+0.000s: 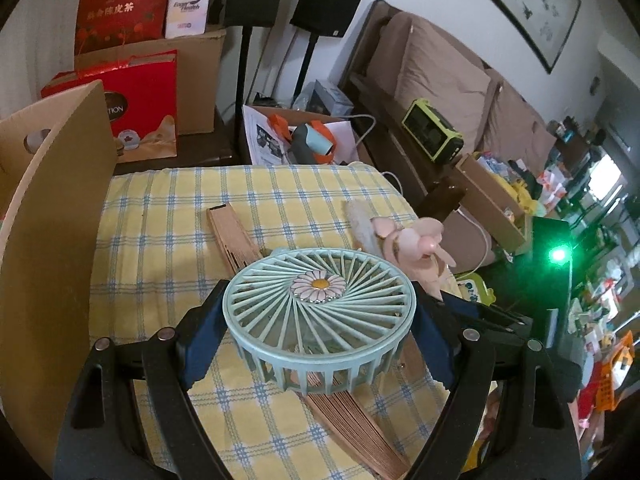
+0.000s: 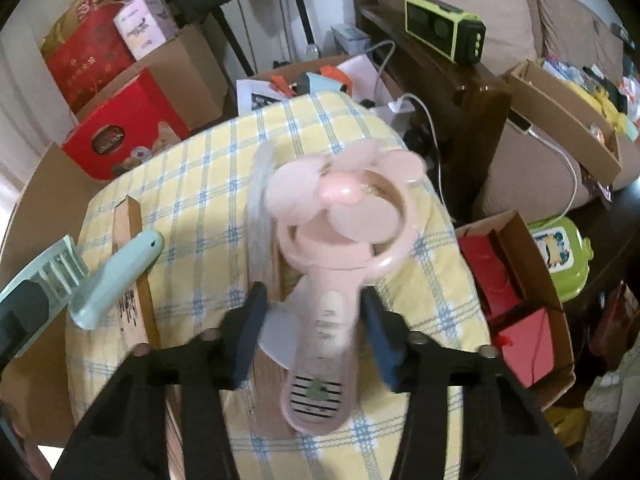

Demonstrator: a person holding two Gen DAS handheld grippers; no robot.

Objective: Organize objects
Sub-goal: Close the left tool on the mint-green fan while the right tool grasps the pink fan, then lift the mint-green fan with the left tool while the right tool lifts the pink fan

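Your left gripper (image 1: 320, 312) clamped on blue daisy fan (image 1: 320, 304) above yellow plaid cloth (image 1: 168, 216), your right gripper (image 2: 312, 320) closed round pink fan (image 2: 336, 248) handle, wooden folding fan (image 1: 236, 236) lying on cloth btwn them.

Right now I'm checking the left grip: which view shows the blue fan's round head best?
Left wrist: the blue fan fills it, daisy grille up, between the left gripper fingers. Right wrist catches only its handle and grille edge.

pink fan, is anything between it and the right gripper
Nothing visible. The right gripper has its jaws on either side of the pink fan at the handle, with no other object between them; motion blur hides whether the pads touch.
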